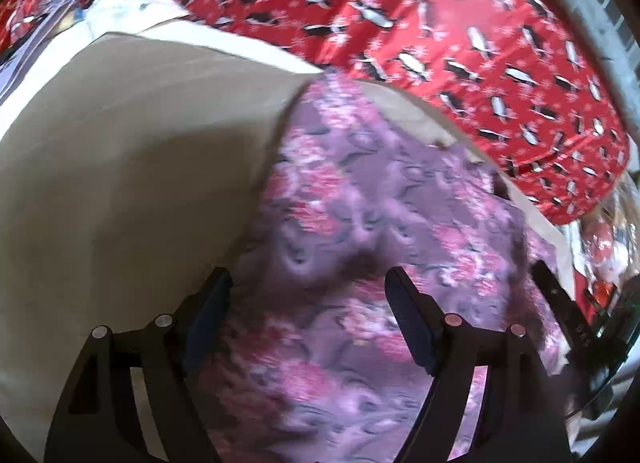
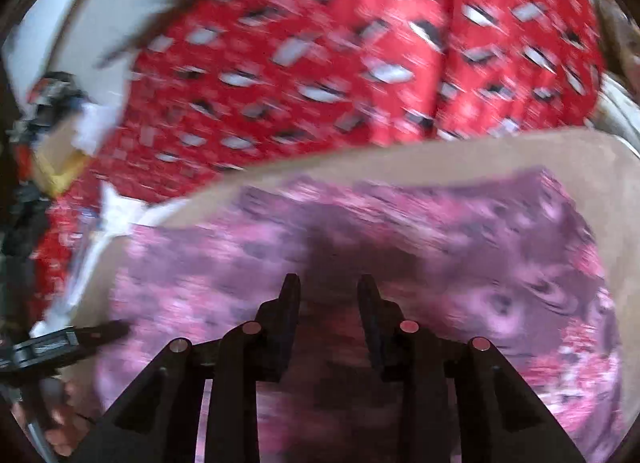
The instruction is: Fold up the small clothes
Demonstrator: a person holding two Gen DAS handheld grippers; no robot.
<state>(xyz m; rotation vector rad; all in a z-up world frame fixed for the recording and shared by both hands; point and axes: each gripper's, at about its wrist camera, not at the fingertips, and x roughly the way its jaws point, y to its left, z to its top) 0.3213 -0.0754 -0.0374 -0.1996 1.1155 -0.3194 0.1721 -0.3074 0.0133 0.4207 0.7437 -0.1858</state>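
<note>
My left gripper (image 1: 308,323) has its jaws spread wide over a purple and pink flowered garment (image 1: 360,263), with cloth lying between them but not pinched, as far as I can see. My right gripper (image 2: 329,323) has its jaws set narrow and parted, hovering over the same garment (image 2: 400,243); nothing is clamped between them, and that view is smeared with motion blur. The garment lies fairly flat on a pale tan board (image 1: 140,143), which acts as my bench, and it reaches near the board's far edge in both views. Beyond the board is a red cloth with a black and white print (image 1: 440,23). In the right wrist view the tip of the left gripper shows at the lower left, at the garment's edge. I judge the step in hand to be taking hold of an edge for a fold. To do that well, I would lower each pair of jaws onto a single layer at a corner, close firmly, lift both corners evenly, and carry them across so the edges line up without dragging the garment off the board.
</note>
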